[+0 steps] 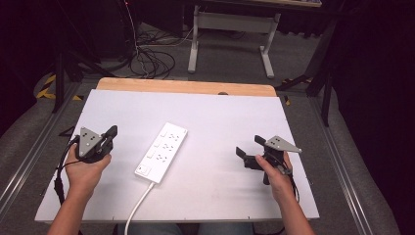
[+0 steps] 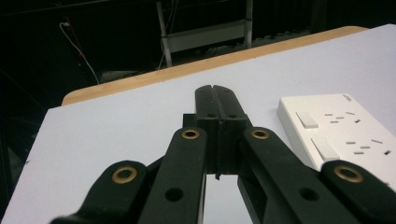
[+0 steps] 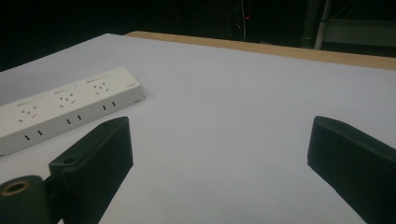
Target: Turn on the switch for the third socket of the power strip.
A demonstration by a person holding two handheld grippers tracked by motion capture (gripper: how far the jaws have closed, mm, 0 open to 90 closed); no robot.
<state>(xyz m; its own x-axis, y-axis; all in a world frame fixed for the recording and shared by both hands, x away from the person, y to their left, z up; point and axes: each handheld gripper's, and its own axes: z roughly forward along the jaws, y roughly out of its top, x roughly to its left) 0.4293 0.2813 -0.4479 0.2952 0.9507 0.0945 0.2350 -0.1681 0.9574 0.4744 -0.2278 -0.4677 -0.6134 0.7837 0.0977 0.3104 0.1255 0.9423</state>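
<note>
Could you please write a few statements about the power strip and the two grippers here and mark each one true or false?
1. The left gripper is shut with nothing between its jaws. True.
2. The right gripper is clamped on the power strip. False: its jaws stand wide open over bare table, apart from the strip.
3. The power strip lies flat on the white table between the two grippers. True.
4. A plug sits in one of the strip's sockets. False: the sockets that show are all empty.
5. The strip's white cord runs toward the person's edge of the table. True.
</note>
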